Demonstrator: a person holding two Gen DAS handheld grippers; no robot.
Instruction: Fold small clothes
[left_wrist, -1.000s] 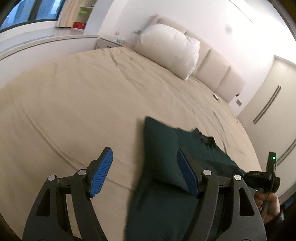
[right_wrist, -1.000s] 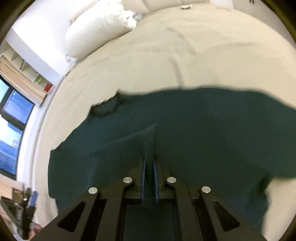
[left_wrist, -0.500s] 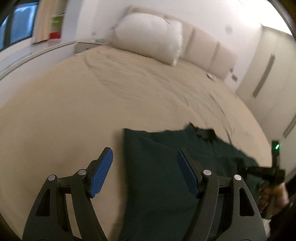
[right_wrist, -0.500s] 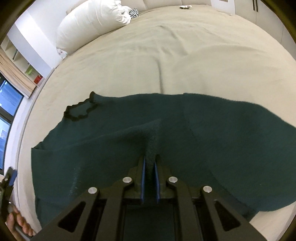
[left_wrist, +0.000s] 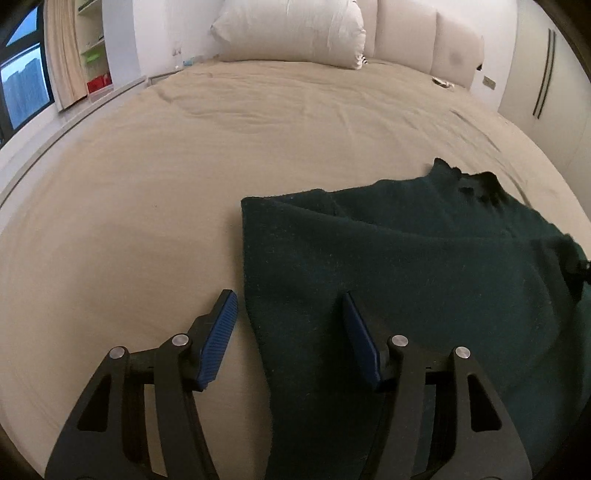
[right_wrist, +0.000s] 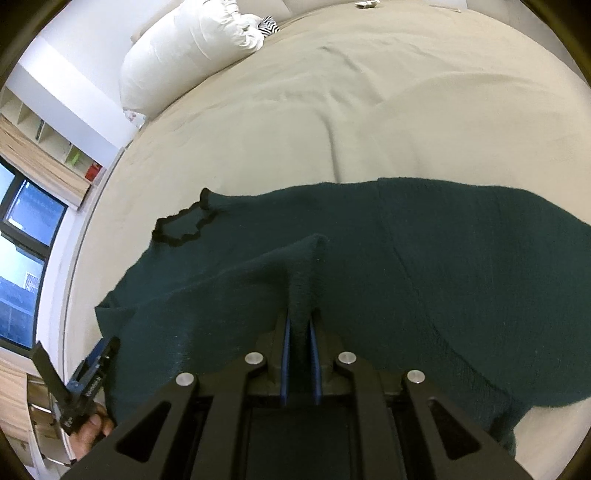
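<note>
A dark green knit sweater (left_wrist: 406, 266) with a black scalloped collar (right_wrist: 184, 225) lies spread on the beige bed (left_wrist: 184, 166). My left gripper (left_wrist: 290, 317) hovers low over the sweater's left side edge, its jaws closing. That edge runs between the blue pads (left_wrist: 221, 328), and neither pad presses on it. In the right wrist view my right gripper (right_wrist: 299, 328) is shut on a raised pinch of the sweater (right_wrist: 303, 280), which stands up as a ridge between its pads. The left gripper (right_wrist: 86, 376) and the hand holding it also show at the lower left there.
A large white pillow (left_wrist: 291, 29) leans on the padded headboard (left_wrist: 454, 48) at the far end. A small item (left_wrist: 441, 82) lies near the far right corner. A window (left_wrist: 22, 92) and shelves are on the left, wardrobe doors (left_wrist: 546, 70) on the right.
My left gripper swung round and sank toward the sweater's left edge, and its jaws narrowed. The right gripper kept its pinch, and the sweater now lies flatter and wider.
</note>
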